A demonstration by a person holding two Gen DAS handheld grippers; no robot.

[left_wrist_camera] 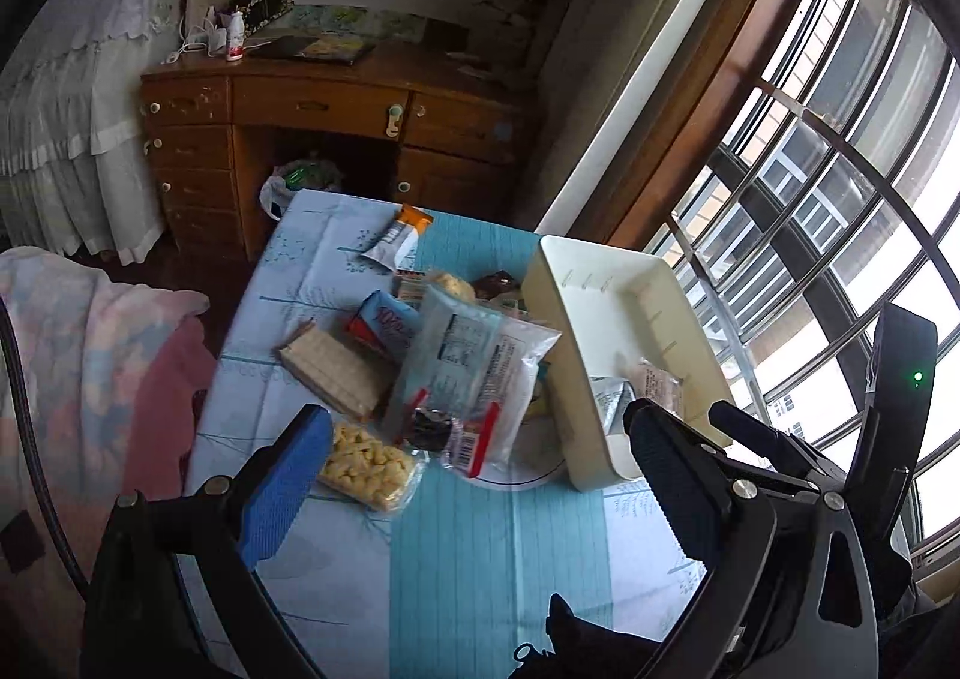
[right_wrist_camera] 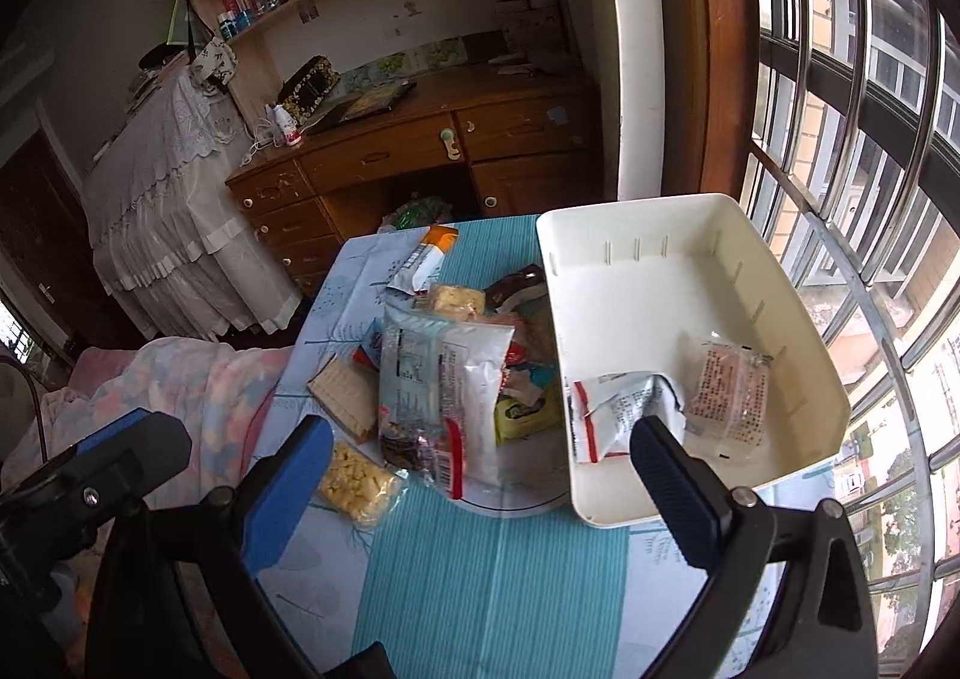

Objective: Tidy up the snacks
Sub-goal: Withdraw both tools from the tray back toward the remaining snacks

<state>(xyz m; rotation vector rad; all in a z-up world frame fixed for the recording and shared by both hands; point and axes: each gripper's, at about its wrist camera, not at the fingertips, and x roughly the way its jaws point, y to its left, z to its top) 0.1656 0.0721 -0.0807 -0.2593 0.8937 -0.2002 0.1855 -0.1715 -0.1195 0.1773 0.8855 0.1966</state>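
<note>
White bin [right_wrist_camera: 774, 283] holds two packets (print perhaps Chinese).

Left gripper [left_wrist_camera: 474, 475] hovers wide open at the bottom of the frame, snack pile [left_wrist_camera: 432, 367] dead centre on the blue tablecloth [left_wrist_camera: 480, 571], white bin [left_wrist_camera: 606, 319] just right, two packets inside.
</note>
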